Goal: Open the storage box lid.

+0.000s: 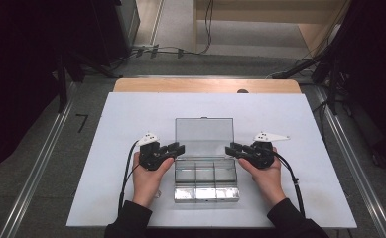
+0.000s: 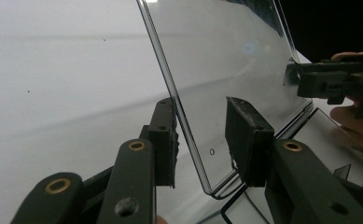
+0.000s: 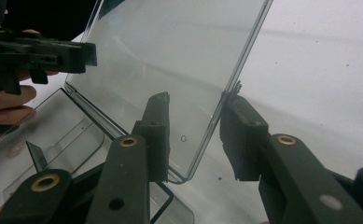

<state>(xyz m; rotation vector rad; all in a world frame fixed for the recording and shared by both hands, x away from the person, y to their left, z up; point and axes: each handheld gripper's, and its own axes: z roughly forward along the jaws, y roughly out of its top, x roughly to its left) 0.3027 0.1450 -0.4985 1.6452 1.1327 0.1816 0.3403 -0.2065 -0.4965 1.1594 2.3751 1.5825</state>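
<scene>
Jaws of my left gripper (image 1: 176,148) and right gripper (image 1: 231,148) stand apart astride the lid (image 1: 204,131); unsupported, it might, I think, drop shut.

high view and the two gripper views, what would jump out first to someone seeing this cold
A clear plastic compartment box sits mid-table on the white mat, its transparent lid standing open. The left gripper and right gripper flank the lid from either side. In each gripper view the jaws straddle a lid edge with gaps showing, not clamped.
</scene>
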